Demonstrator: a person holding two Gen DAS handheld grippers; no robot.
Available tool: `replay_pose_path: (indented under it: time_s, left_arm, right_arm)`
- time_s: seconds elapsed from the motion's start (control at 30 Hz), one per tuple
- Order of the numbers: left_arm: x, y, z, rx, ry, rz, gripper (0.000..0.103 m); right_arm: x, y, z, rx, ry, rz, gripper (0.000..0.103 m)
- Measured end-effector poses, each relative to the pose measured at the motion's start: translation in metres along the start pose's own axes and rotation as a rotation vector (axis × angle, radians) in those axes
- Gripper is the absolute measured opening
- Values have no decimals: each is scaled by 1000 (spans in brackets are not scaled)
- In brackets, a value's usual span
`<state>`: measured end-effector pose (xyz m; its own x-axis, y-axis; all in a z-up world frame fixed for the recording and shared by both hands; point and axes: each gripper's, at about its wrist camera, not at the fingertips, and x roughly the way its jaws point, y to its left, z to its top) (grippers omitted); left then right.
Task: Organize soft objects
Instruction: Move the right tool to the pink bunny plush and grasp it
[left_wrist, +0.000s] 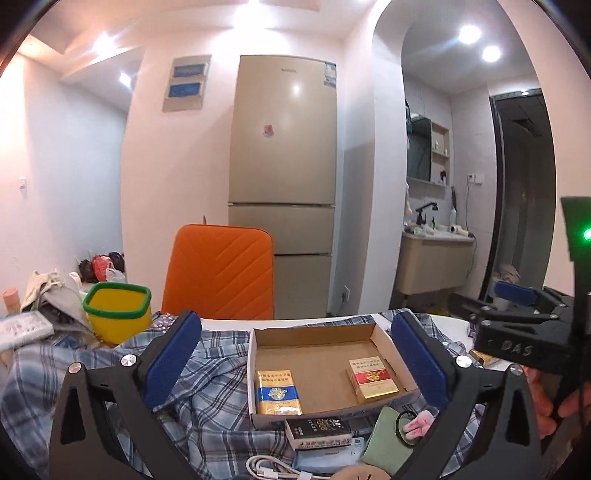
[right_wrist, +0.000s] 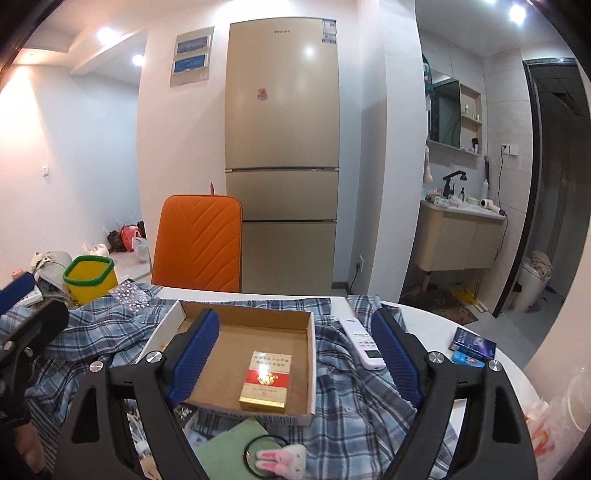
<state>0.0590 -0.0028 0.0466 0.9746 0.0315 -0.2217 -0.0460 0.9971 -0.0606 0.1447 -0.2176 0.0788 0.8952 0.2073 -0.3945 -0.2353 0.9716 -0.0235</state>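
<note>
Now | left tool (left_wrist: 295, 363) spread wide | right tool (right_wrist: 295, 354) empty | shirt (right_wrist: 354, 391) flat

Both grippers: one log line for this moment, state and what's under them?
left gripper: open, empty | right gripper: open, empty | cardboard tray: two packs inside | plaid shirt: spread on table, under tray, ungrasped
</note>
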Motion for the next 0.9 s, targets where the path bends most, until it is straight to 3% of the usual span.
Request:
replay_pose_path:
  time_s: [0.1, 0.2, 0.43, 0.9]
  left_arm:
    - [0, -1, -11, -7, 12, -16, 103]
    - [0, -2, -19, -11, 32, -37, 103]
    - [2, -10, -38, 20, 45, -52, 103]
    - [3, -9, -49, 1, 86, -88, 103]
  right_arm:
    - [-13, -5, -7, 7, -32, -6, 103]
    - [-26, -11, -17, 20, -75, -17, 103]
    - [-27, -17, -38, 42, -67, -1, 103]
    - [5, -20, -68, 42, 39, 10, 103]
